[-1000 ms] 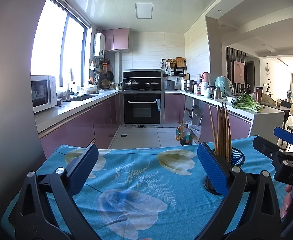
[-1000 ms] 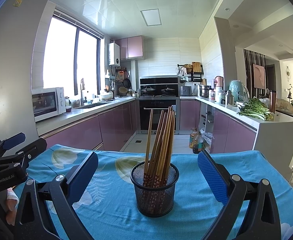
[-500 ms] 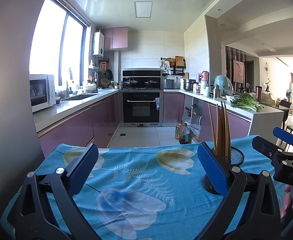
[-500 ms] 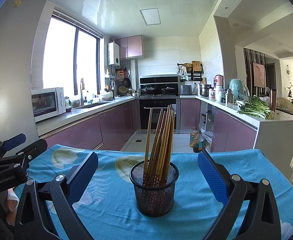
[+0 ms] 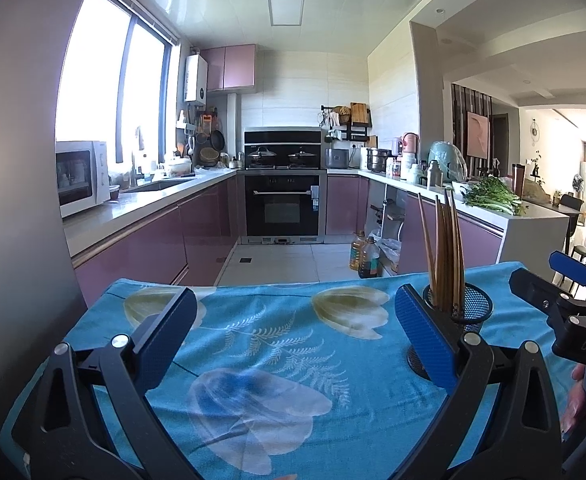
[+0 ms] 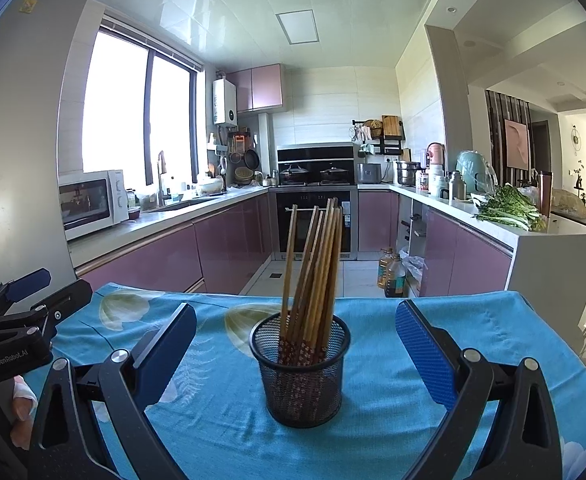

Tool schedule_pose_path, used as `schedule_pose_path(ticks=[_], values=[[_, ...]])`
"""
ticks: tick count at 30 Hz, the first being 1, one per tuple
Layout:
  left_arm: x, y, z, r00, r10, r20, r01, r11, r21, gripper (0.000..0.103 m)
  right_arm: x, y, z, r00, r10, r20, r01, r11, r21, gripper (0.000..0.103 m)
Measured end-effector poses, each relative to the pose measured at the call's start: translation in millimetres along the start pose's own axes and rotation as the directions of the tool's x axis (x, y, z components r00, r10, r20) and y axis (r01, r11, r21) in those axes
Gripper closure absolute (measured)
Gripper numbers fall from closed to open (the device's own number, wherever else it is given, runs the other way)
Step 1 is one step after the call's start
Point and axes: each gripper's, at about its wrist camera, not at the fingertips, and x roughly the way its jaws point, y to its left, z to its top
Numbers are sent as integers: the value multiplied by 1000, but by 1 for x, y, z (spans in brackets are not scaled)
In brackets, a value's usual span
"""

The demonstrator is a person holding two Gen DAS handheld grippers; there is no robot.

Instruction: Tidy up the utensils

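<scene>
Beyond the cloth-covered table (image 6: 473, 320) runs a long kitchen with mauve cabinets (image 6: 229, 248), a black oven (image 6: 313, 220) at the far end, a white microwave (image 6: 91, 202) on the left counter under a bright window, and a heap of leafy greens (image 6: 507, 208) on the right counter. Nearer, the table wears a turquoise cloth printed with large pale flowers, lying mostly flat with soft wrinkles. On it stands a black mesh holder (image 6: 301, 376), upright, with a bundle of wooden chopsticks (image 6: 313, 268) leaning to one side inside it, so the sorting looks largely done (no loose utensil shows on the cloth in either view). The right gripper (image 6: 296, 350) hangs with its jaws spread wide, empty, the holder centred between them but untouched. The left gripper (image 5: 293, 342) is likewise released and holds nothing, over bare cloth, with the holder just beside its right finger. Judging by the setup, the main risk is a tip-over: the holder is light and top-heavy with the chopsticks fanned off centre, so a finger clipping the rim or the sticks on the way in could topple it and scatter them. Closing on the thin mesh too hard might dent it, and dragging it could bunch the loose cloth and pull the holder askew.
</scene>
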Motion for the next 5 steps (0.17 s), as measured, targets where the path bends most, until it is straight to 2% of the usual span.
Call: schedule_pose_path(ticks=[3, 5], values=[[14, 7, -3, 998, -5, -68, 4, 1000, -8, 5, 7, -16, -5, 998, -30, -47, 30, 1000, -1, 7], [28, 13, -9, 992, 11, -127, -12, 1000, -2, 6, 18, -35, -11, 992, -65, -112, 65, 998, 1, 7]])
